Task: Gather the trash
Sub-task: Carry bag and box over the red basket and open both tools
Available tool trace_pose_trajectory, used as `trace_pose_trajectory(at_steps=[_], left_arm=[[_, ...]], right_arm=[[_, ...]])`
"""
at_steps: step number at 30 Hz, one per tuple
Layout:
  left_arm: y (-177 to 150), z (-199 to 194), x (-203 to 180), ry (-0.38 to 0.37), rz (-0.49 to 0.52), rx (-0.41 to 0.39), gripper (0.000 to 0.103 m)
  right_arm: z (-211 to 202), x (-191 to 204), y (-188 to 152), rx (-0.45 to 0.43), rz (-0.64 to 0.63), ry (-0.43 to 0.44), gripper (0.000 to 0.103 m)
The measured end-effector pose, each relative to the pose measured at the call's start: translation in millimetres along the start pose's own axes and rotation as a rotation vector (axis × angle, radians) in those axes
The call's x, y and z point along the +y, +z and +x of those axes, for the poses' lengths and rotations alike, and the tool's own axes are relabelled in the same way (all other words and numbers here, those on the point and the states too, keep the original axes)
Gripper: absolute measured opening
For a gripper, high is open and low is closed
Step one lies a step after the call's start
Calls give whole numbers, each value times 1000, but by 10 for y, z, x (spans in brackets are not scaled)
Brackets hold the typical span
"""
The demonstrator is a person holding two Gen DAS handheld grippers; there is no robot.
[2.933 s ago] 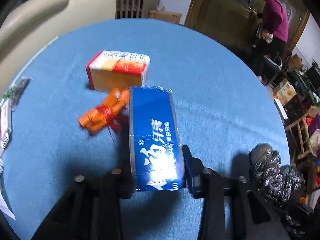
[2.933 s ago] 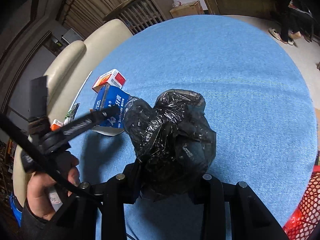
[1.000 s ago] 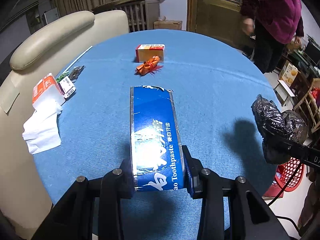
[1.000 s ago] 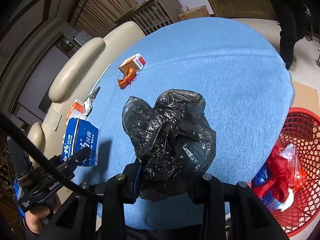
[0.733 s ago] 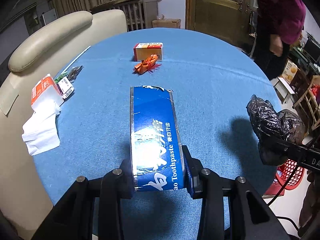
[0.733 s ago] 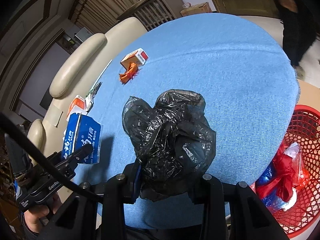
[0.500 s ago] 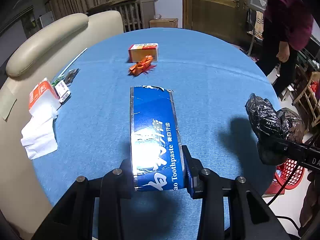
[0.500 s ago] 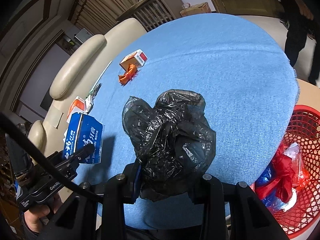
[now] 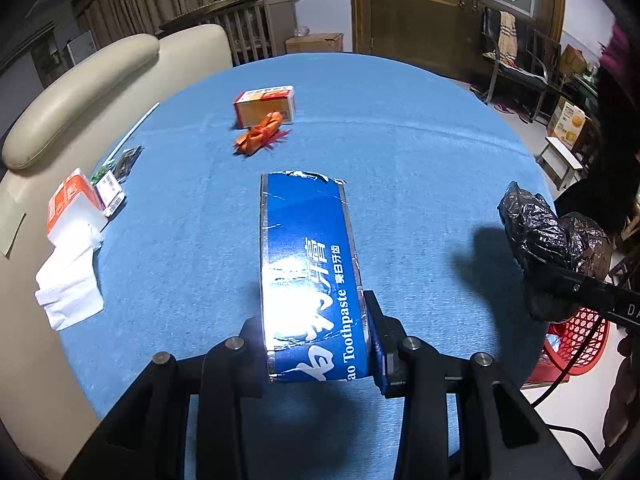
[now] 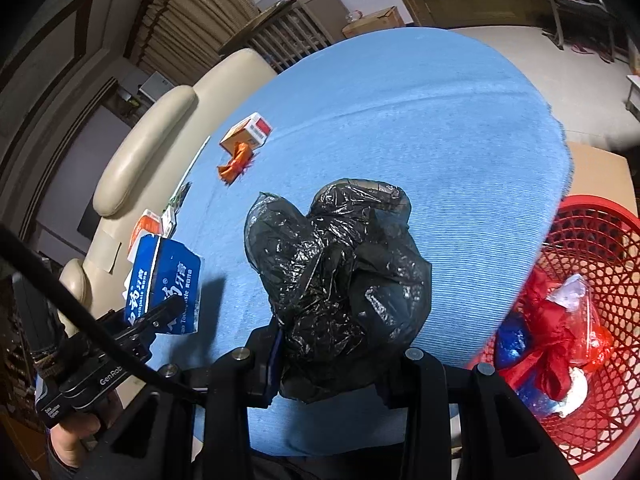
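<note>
Two things are in my jaws right now, one in each. My left gripper [image 9: 316, 344] is squeezed onto a blue toothpaste box [image 9: 308, 264]. The jaws are only a little way apart, and the box sits snug between them. It sticks out long and straight ahead of the jaws, up off the round table [image 9: 420, 152] with the blue cloth.

My right gripper [image 10: 332, 364] is squeezed onto a crumpled black plastic bag [image 10: 340, 272]. The jaws are only a little way apart there too, and the bag puffs up big above and ahead of them.

Far ahead of my left jaws, an orange and white box [image 9: 264, 105] lies on the cloth. A scrunched orange wrapper [image 9: 260, 134] lies just in front of it, touching it or nearly so. Off to the left of my left jaws, at the table edge, there is a small orange and white pack [image 9: 72, 208] and some white tissue [image 9: 70, 280]. A cream sofa [image 9: 80, 88] stands behind them.

To the right of my right jaws, and lower down past the table edge, stands a red basket [image 10: 592, 240]. It has red and blue bits of trash inside.
</note>
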State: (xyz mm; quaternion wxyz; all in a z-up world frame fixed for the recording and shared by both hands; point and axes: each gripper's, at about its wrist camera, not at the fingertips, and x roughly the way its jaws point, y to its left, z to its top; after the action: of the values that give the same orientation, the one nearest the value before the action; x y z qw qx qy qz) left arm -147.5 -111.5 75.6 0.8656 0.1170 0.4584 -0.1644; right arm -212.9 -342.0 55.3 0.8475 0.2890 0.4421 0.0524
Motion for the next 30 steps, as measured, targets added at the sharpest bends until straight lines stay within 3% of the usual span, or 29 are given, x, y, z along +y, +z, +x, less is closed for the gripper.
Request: trace_pose_trajectory(at_steps=[8,19,23,30], left_arm=[[134,-36,-363,-65,71,-30,40],[318,-137,-1139,-197,218,-73,40],[337,-182,-1456,-243,275,-80,40],[349,-190,-1925,-299,361,-75,40]], right_arm=[[-340,-325,-55,-54,56,-54,39],[-1024,-1124,-188,-148,188,-226,39],[-1099,-1374,-249,-145,223,-285,39],[-1058,-1683,-313,-120,280,-313,39]])
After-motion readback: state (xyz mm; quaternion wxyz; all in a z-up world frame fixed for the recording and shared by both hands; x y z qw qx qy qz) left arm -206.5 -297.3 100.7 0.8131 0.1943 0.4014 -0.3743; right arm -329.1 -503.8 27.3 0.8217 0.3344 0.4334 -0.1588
